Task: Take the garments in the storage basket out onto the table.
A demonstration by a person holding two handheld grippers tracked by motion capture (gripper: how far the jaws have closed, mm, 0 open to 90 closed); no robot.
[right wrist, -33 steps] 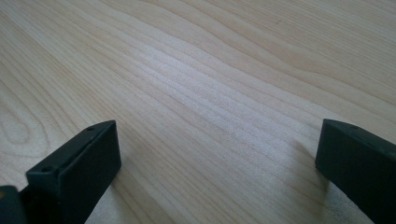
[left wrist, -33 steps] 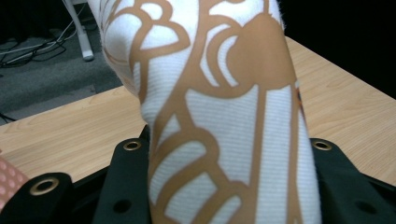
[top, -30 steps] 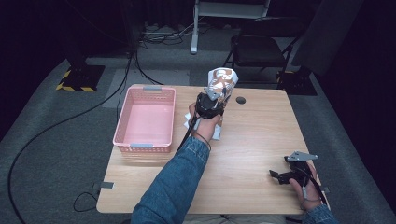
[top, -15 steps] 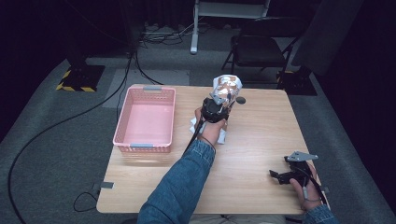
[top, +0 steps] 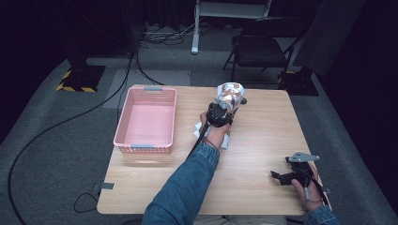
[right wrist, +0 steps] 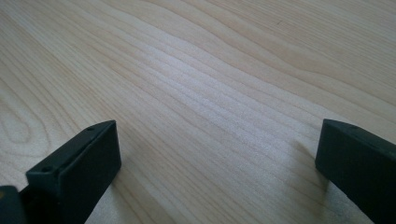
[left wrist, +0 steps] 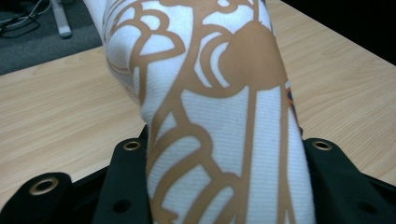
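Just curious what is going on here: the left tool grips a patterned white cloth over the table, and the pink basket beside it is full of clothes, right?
Not quite. The left tool does grip the cloth over the table, but the pink basket is empty, as the high view shows.

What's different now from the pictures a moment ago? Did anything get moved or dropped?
The left gripper, shut on a white cloth with brown patterns, has carried it lower and toward the table's far edge, away from the pink basket. Nothing was let go. The right gripper stayed where it was near the table's front right corner, its jaws open with nothing between them. The basket has not moved.
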